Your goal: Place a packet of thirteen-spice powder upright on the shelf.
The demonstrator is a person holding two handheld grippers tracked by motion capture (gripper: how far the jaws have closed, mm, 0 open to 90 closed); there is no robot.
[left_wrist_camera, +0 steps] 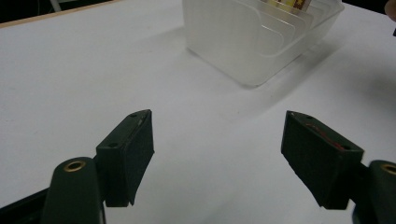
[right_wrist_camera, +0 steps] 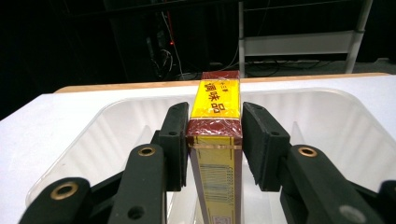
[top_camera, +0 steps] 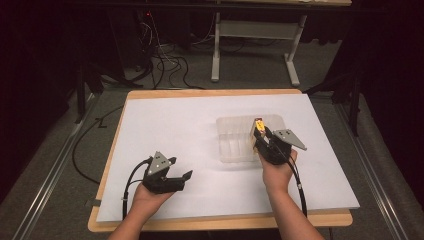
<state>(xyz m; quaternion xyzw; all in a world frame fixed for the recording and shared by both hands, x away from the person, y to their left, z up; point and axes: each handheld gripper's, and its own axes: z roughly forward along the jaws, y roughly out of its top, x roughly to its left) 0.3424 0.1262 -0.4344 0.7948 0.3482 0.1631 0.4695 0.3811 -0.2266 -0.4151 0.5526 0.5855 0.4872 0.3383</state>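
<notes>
My left gripper (top_camera: 176, 176) sits at about seven o'clock on the white sheet-covered table (top_camera: 175, 125), low over the surface with my left hand (top_camera: 147, 197) wrapped behind it. Its jaws stand wide apart with nothing between them but bare white sheet, and its black cable (top_camera: 131, 182) loops back toward my wrist. Looking along those jaws, I see the clear ribbed plastic bin (left_wrist_camera: 261, 42) off at one o'clock, well apart from them, throwing a soft shadow on the sheet.

The wooden rim of the tabletop (top_camera: 210, 93) shows around the white sheet. Past the far edge, at twelve o'clock, the grey carpeted floor (top_camera: 250, 70) carries a tangle of black cables (top_camera: 165, 62) and the white metal legs of another table (top_camera: 255, 45); the room beyond is dark.

The bin (top_camera: 235, 140) lies just right of the table's centre. My right gripper (top_camera: 261, 137), in my right hand (top_camera: 276, 170), reaches over the bin's near wall at about five o'clock of it. Its jaws are closed in against the two flat sides of a slim upright box, yellow and dark red with printed characters (right_wrist_camera: 215, 140), which stands inside the bin (right_wrist_camera: 116, 121). The jaw pads (right_wrist_camera: 175, 140) look to be touching the box.
</notes>
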